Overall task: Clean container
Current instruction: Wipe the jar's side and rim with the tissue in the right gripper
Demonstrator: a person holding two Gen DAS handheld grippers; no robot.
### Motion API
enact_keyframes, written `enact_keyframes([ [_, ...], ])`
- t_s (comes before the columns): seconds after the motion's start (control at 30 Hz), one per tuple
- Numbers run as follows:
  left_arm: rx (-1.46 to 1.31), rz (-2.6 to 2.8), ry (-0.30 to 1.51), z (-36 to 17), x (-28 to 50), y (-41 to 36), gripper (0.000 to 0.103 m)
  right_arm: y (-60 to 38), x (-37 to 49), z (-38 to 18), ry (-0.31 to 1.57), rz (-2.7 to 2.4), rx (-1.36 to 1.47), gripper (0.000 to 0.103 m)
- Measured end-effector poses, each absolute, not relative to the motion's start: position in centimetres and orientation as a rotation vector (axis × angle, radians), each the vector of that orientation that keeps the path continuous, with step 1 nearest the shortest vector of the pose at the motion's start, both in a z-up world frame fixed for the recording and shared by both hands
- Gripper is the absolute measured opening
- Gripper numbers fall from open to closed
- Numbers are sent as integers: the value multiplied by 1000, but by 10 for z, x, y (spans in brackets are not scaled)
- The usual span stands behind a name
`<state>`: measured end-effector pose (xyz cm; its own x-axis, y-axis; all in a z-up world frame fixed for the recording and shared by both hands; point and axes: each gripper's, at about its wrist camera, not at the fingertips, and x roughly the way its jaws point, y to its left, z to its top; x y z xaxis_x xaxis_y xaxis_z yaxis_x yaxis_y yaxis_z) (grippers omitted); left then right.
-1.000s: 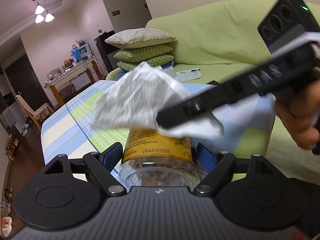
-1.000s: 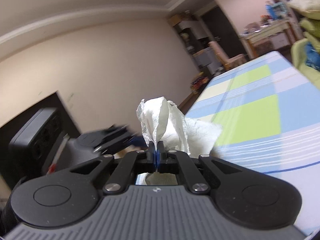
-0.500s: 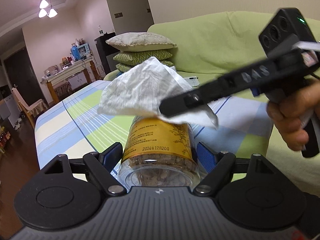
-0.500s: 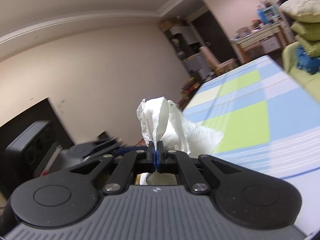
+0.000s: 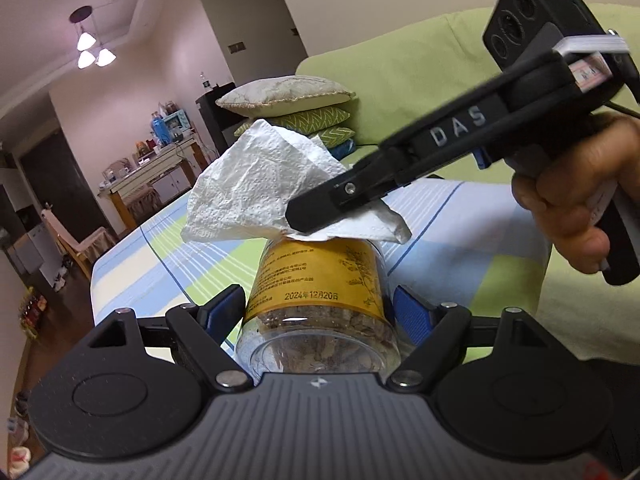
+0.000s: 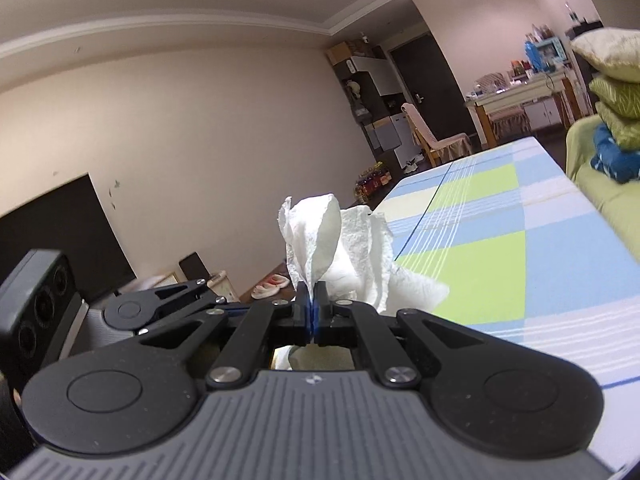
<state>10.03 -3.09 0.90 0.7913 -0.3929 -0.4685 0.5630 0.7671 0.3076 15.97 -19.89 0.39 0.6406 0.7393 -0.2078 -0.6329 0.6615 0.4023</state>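
Clear plastic jar [image 5: 320, 292], yellow label with printed date, dried brownish contents visible through the base. Lies sideways, gripped between blue pads of left tool [image 5: 320, 306], above checked table [image 5: 460, 240]. Right tool [image 6: 311, 304] pressed together on crumpled white paper towel [image 5: 264, 196], which rests against the jar's far end.
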Motion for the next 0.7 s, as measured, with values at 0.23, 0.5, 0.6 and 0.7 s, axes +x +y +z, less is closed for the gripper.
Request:
enact_keyframes([
  [0.23,85,-559,487,10,125,14,83,-196,154,7,383,790,308,0],
  [0.5,267,-549,435,11,113,-2,83,-179,136,7,403,920,301,0],
  [0.6,335,-542,415,9,106,-12,83,-174,135,9,386,918,265,0],
  [0.7,363,-543,415,9,104,-17,83,-186,146,9,373,836,305,0],
])
